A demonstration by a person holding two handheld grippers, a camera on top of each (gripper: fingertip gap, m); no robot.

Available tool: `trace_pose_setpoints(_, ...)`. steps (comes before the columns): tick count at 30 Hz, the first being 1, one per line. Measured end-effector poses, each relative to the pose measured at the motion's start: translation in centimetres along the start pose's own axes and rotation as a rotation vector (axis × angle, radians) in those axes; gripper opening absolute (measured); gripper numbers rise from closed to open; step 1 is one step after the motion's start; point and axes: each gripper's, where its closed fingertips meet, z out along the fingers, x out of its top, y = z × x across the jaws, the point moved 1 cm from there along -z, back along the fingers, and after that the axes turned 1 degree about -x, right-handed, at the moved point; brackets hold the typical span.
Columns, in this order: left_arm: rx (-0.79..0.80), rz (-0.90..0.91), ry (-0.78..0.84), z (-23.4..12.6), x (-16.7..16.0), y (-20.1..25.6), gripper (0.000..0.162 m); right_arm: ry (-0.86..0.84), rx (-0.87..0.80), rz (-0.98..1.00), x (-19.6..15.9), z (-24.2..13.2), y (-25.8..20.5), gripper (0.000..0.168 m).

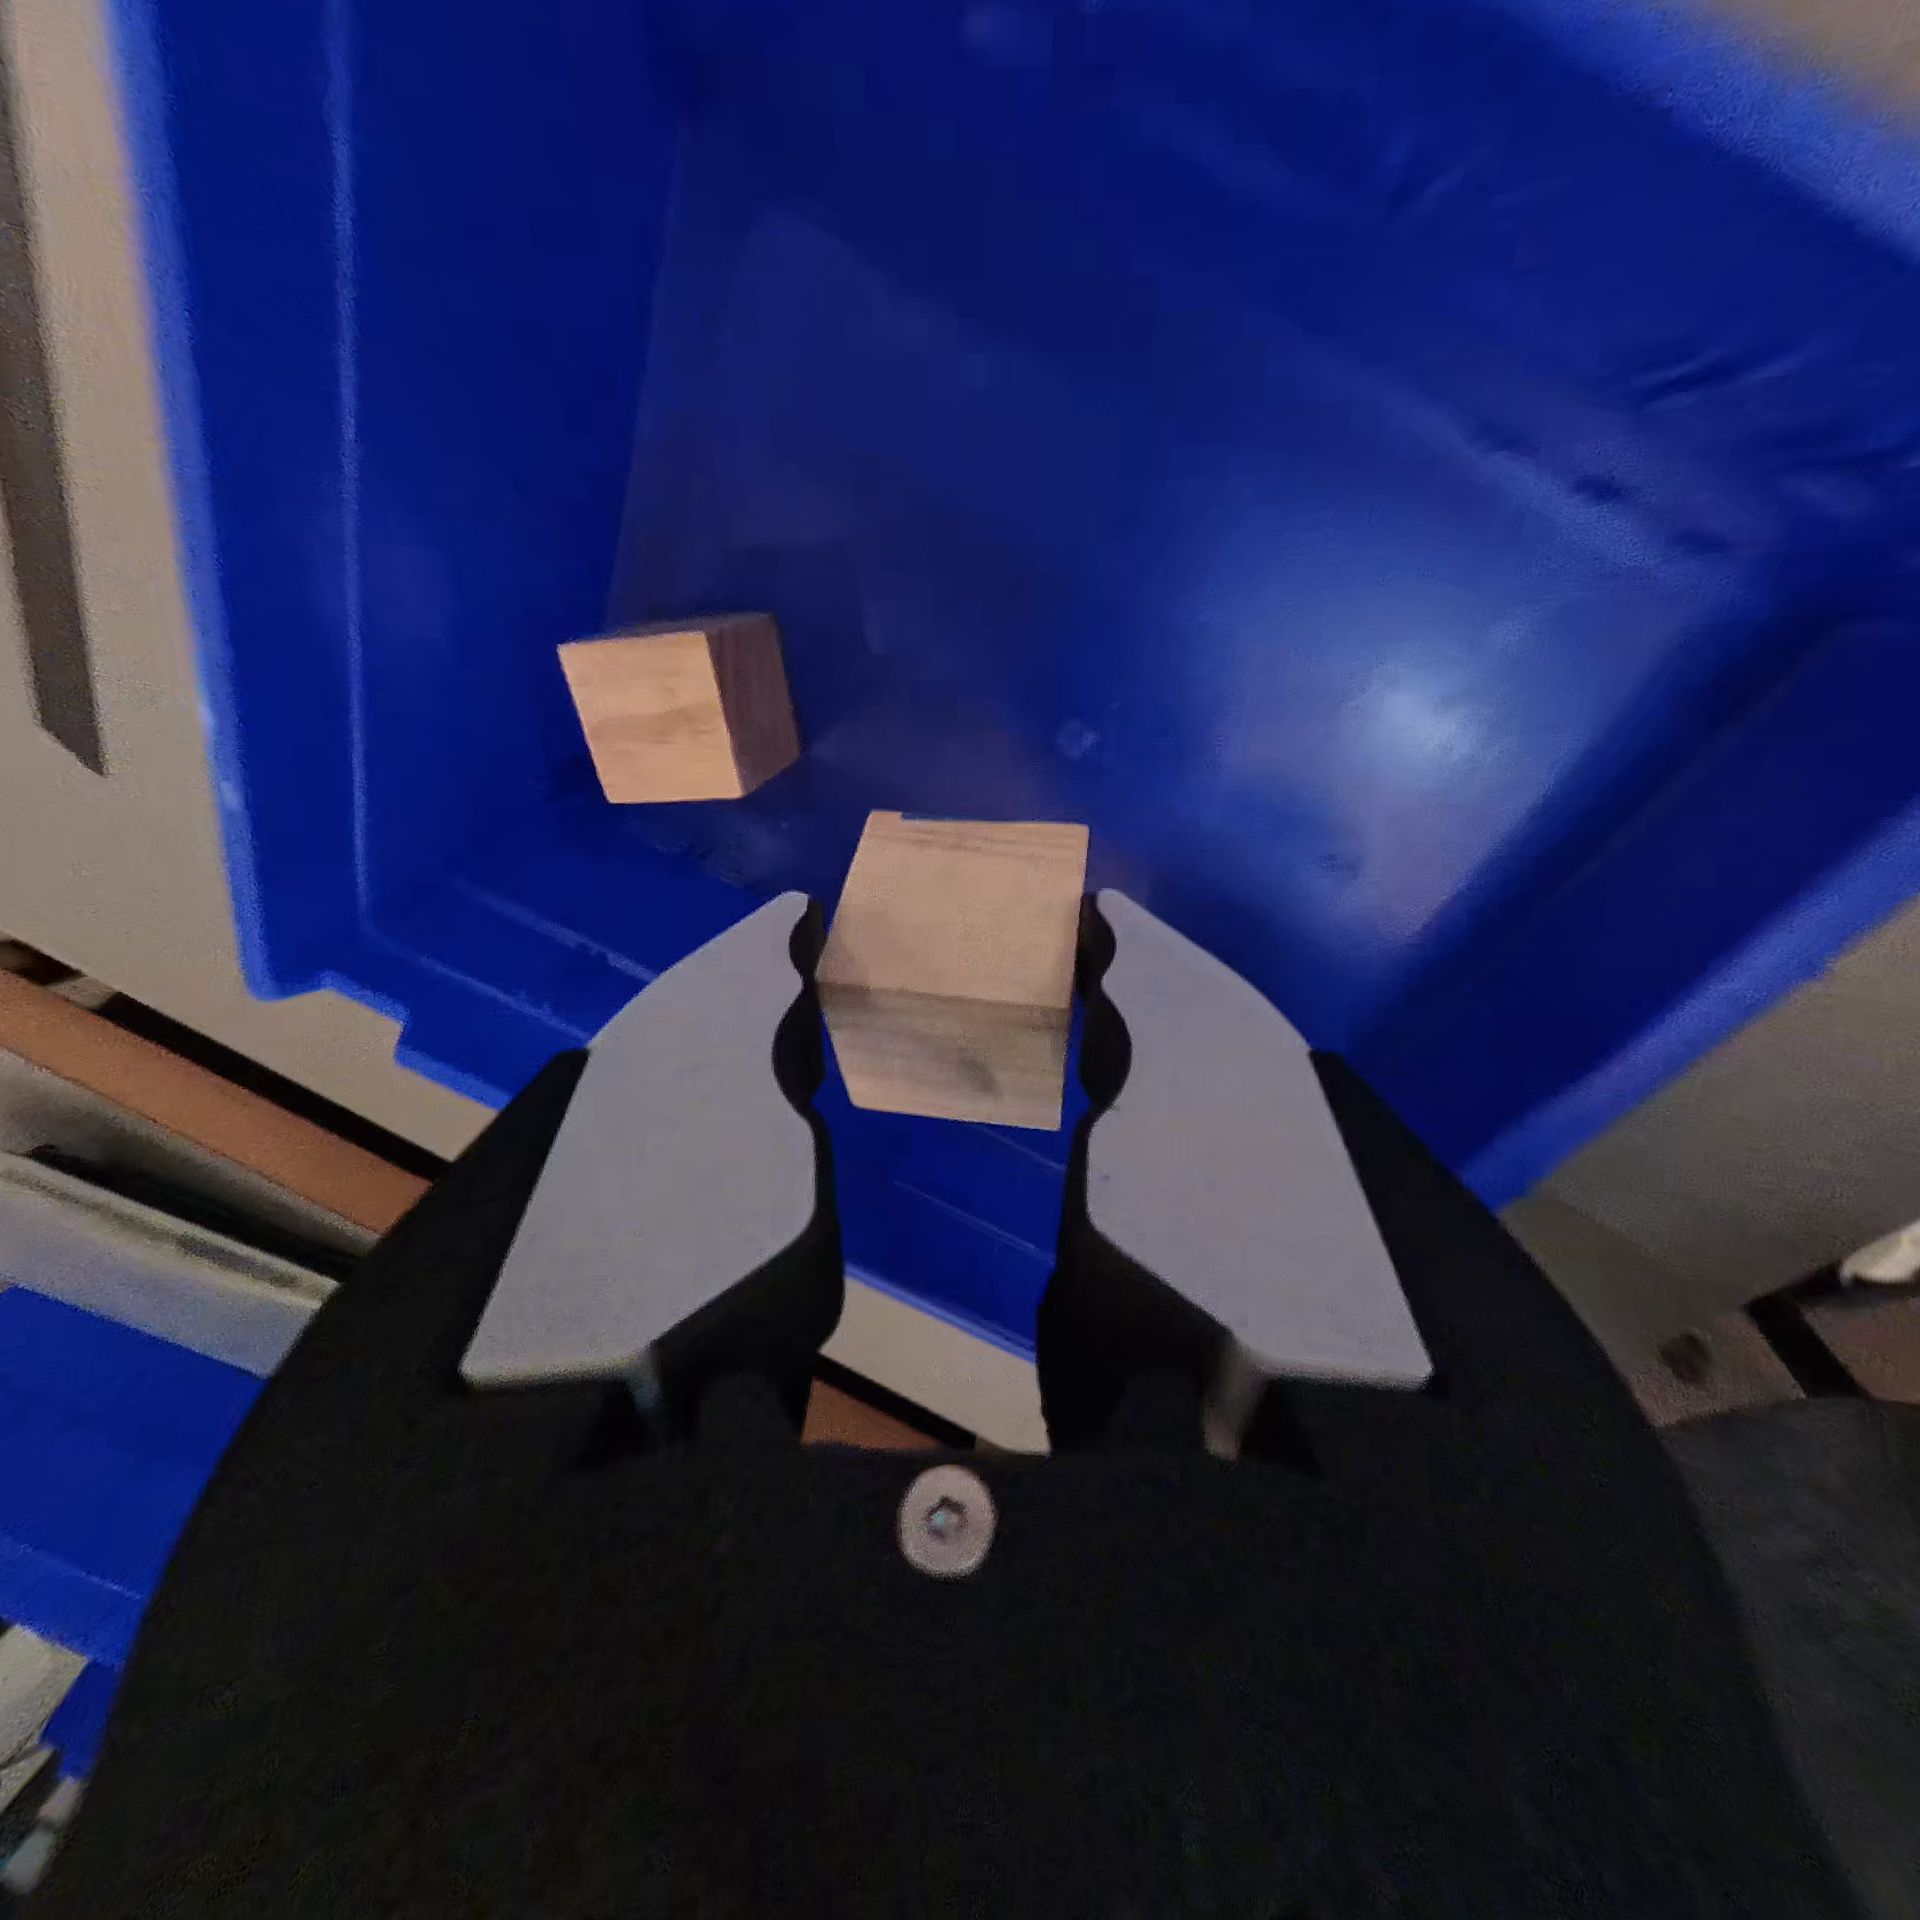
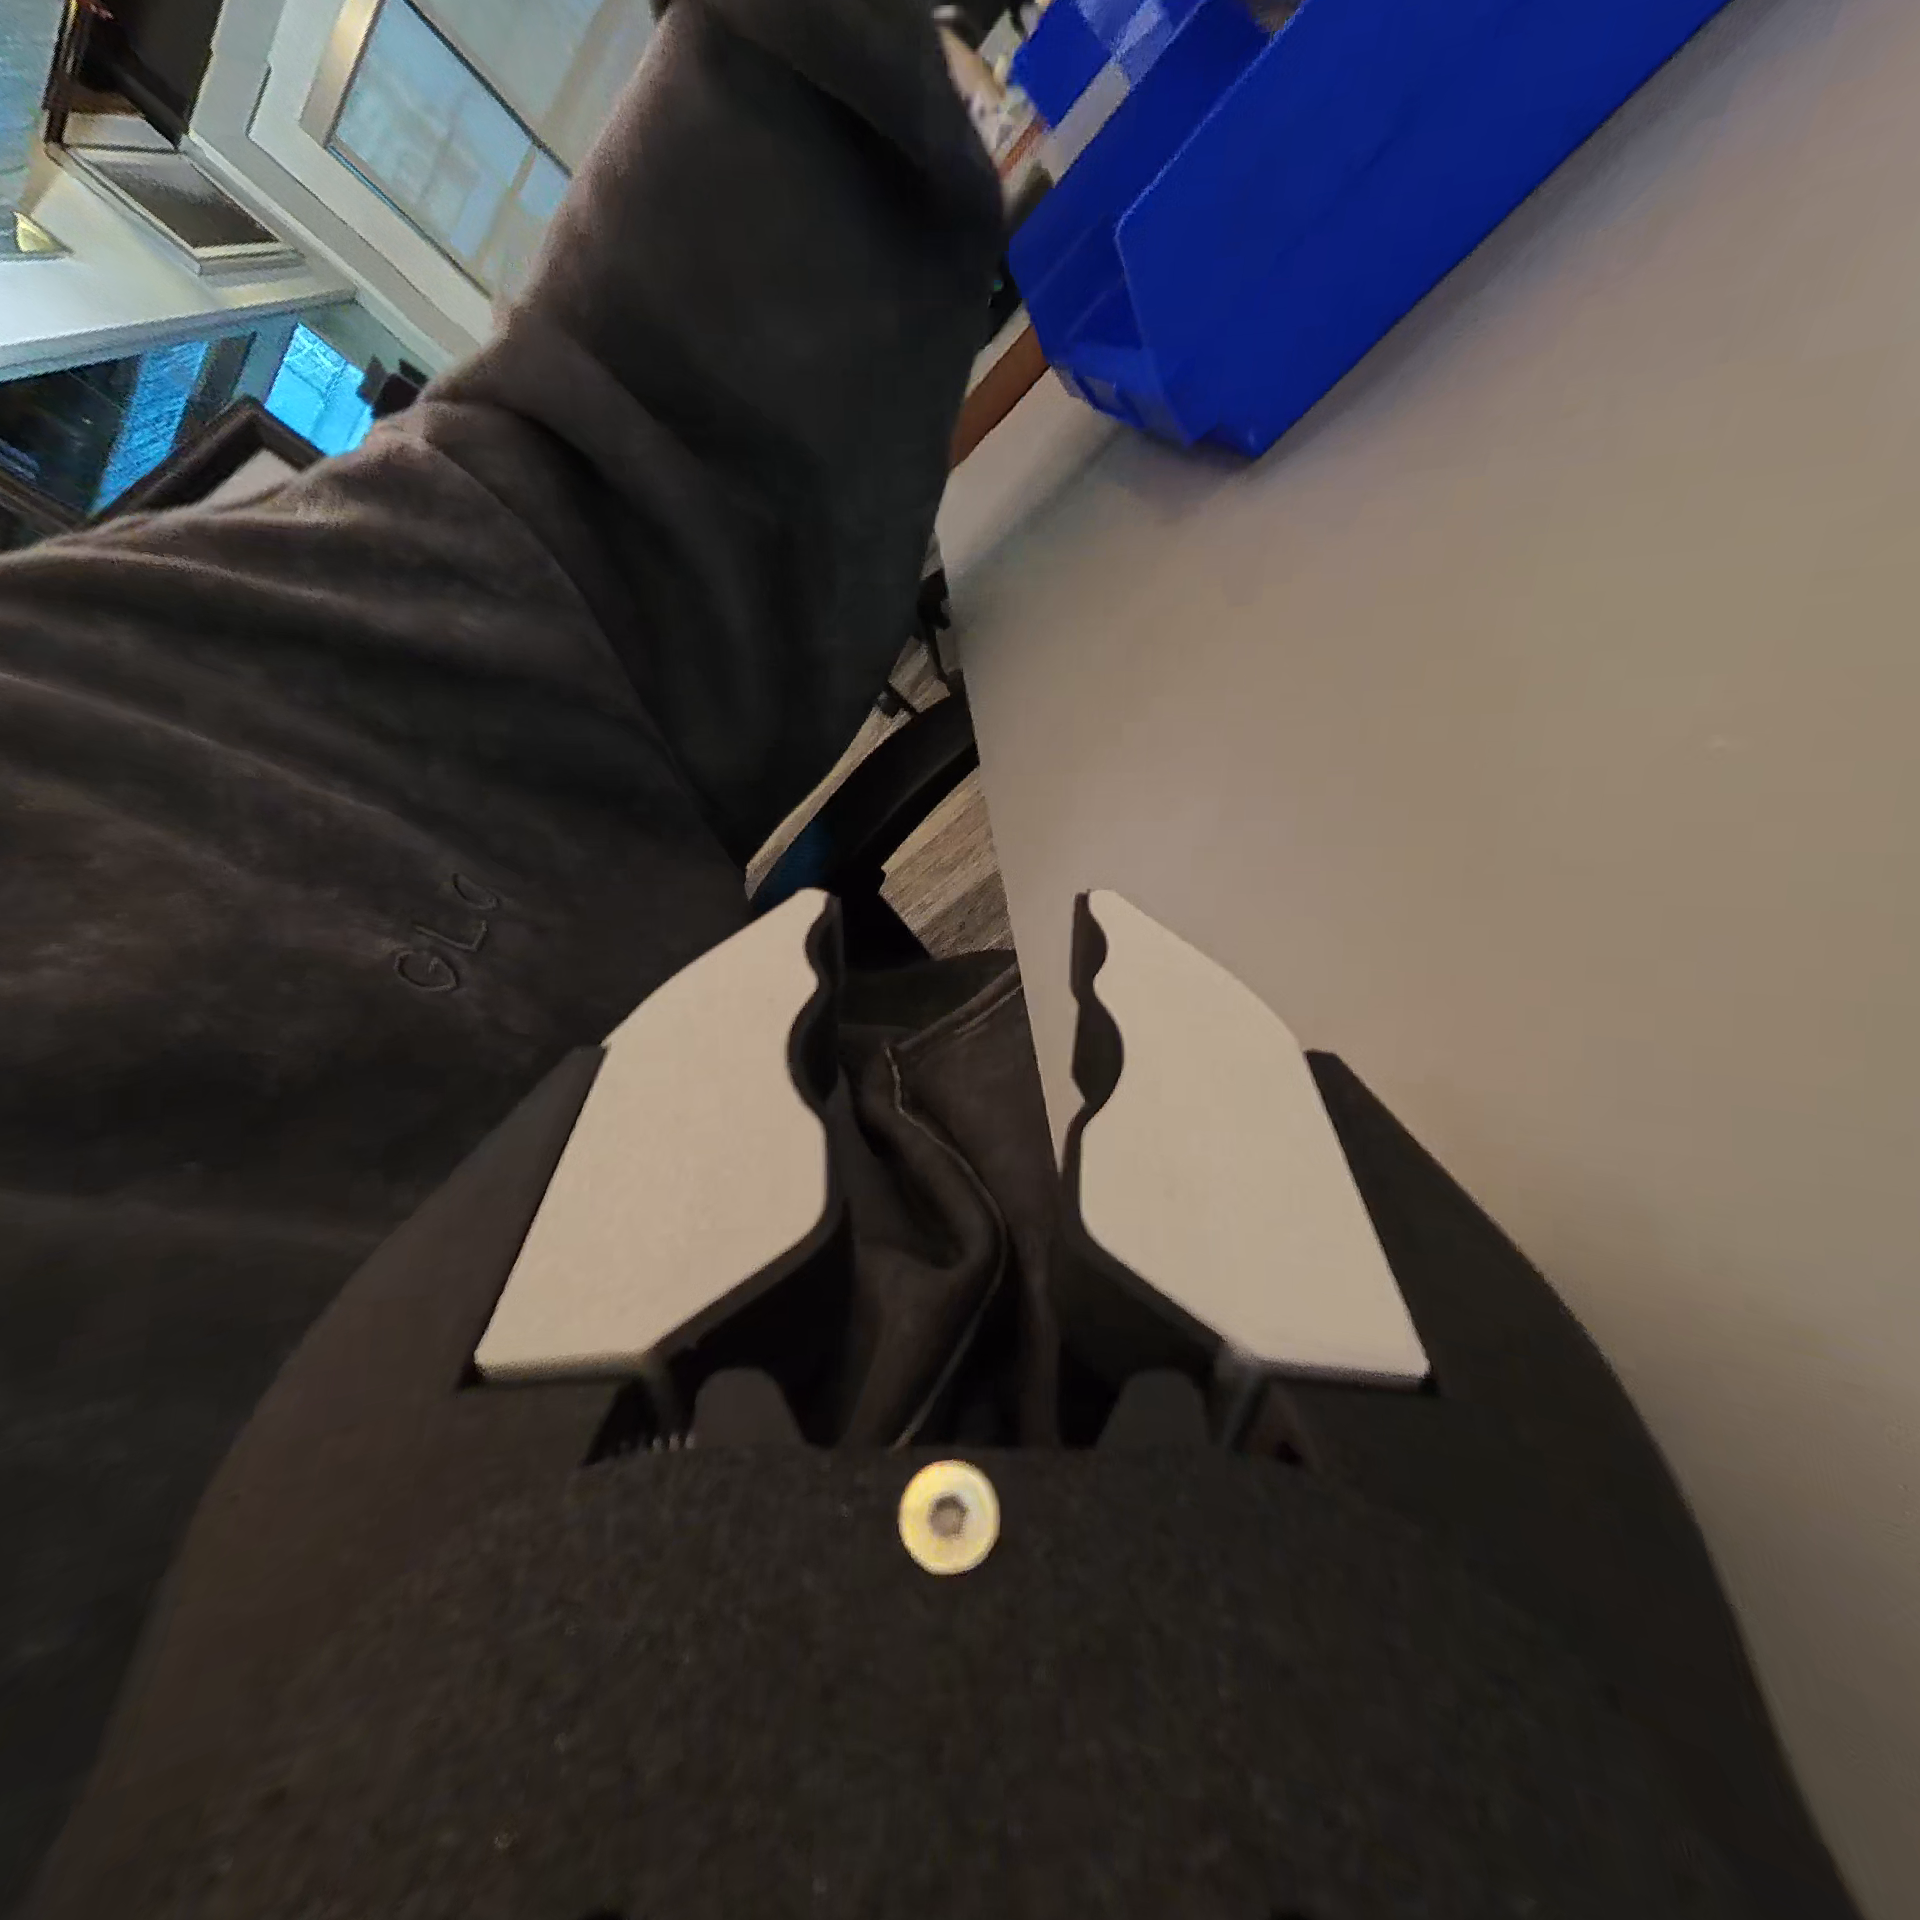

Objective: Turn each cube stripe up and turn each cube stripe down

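Inside blue bin [image 1: 1247, 468], wooden cubes [image 1: 681, 717], grey tabletop [image 2: 1455, 779]

Each black gripper [image 1: 948, 997] has grey finger plates, one silver screw [image 2: 948, 1519]; dark grey sleeve [image 2: 644, 520].

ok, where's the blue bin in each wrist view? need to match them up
Left wrist view: blue bin fills most of the frame; left gripper grips a wooden cube over it.
Right wrist view: upper right, on the grey table.
Shared landmark: the table beside the bin.
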Motion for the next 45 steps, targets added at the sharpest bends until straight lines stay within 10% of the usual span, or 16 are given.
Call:
trace_pose_setpoints(16,-0.063,0.202,0.532,-5.4,21.6,18.9,0.045,0.078,-0.116,-0.003,0.9,-1.9,1.8,0.038)
trace_pose_setpoints(21,-0.676,-0.234,1.000,-10.7,25.3,21.2,0.045,0.159,-0.109,0.032,2.5,-2.5,2.3,0.042)
trace_pose_setpoints(28,-1.321,-0.518,1.065,-12.7,26.3,22.9,0.045,0.270,-0.049,0.159,9.4,-2.9,1.8,0.076)
trace_pose_setpoints(45,-1.087,-0.628,1.055,-9.9,27.1,22.1,0.058,0.326,0.118,0.355,14.1,1.2,5.5,0.045)
